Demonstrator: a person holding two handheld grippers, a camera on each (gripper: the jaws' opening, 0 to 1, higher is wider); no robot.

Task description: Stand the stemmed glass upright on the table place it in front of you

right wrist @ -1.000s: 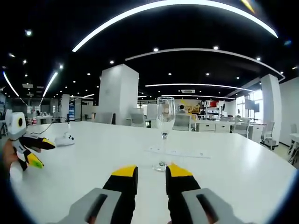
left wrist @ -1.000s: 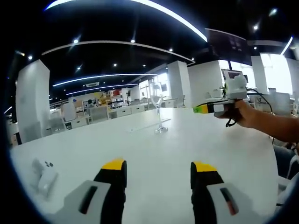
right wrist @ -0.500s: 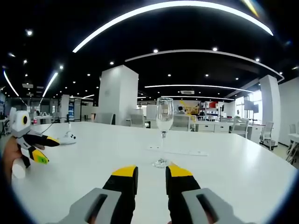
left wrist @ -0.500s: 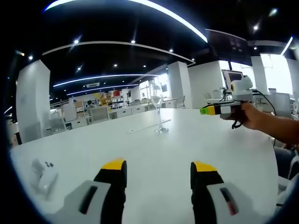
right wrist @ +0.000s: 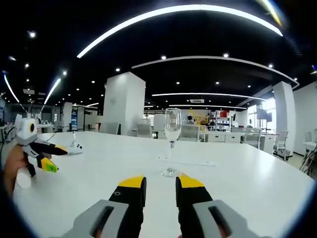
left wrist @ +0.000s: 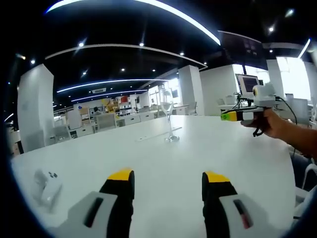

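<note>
The clear stemmed glass (left wrist: 167, 115) stands upright on the white table (left wrist: 163, 158), far ahead of my left gripper (left wrist: 168, 176). That gripper's yellow-tipped jaws are wide open and hold nothing. In the right gripper view the glass (right wrist: 172, 130) rises just beyond my right gripper (right wrist: 160, 181), its foot behind the jaw tips. Those jaws stand a narrow gap apart, with nothing between them. The right gripper (left wrist: 233, 115) also shows at the right of the left gripper view, held by a hand and clear of the glass. The left gripper (right wrist: 54, 158) shows at the left of the right gripper view, jaws spread.
A small white controller-like device (left wrist: 45, 186) lies on the table to the left, also visible as the device (right wrist: 74, 147). A thin flat strip (right wrist: 188, 161) lies by the glass foot. White pillars, desks and chairs stand beyond the table's far edge.
The right gripper has drawn back from the glass, sliding rightward in the left gripper view. The glass stays upright and still. The left gripper has not moved.
</note>
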